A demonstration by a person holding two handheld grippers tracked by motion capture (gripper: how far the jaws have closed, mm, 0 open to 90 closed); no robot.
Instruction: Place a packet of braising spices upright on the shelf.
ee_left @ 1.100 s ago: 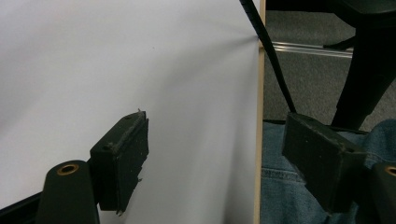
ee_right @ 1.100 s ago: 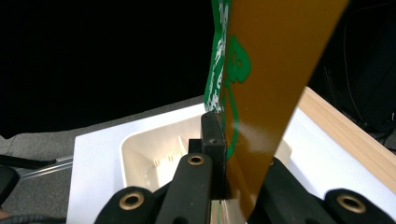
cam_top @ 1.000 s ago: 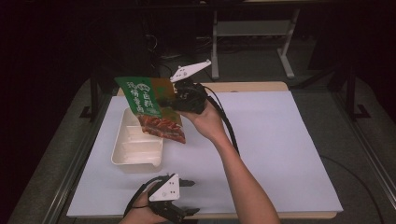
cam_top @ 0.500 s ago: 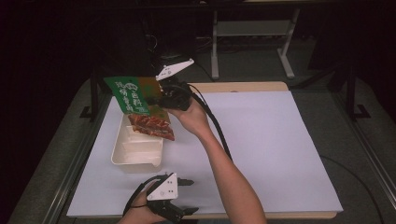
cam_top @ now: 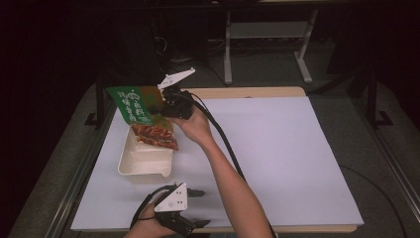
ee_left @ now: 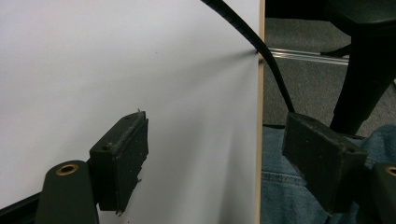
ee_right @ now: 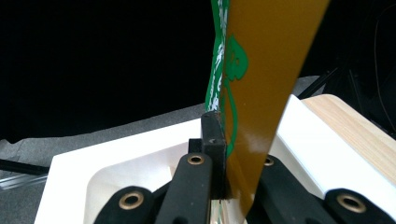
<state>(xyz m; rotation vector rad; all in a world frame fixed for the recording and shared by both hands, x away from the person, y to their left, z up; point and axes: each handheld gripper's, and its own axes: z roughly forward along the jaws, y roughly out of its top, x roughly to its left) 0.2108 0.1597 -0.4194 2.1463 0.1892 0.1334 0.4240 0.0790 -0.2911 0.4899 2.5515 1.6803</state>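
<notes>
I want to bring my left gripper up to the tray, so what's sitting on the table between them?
Nothing: in the high view, the stretch between the left gripper and the white tray is bare white table cover.

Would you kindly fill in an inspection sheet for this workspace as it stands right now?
Surface: white sheet over a wooden table, mostly bare.
Job's things: snack bag, green and orange, held above the white tray; its lower end hangs over the tray's far part.
Clutter: nothing seen.
Grippers: right gripper shut on the bag's edge; left gripper open, low at the near table edge, holding nothing.
Cables: black cable runs from the right gripper along the forearm.
Surroundings: dark; grey floor, metal stand beyond the table.
</notes>
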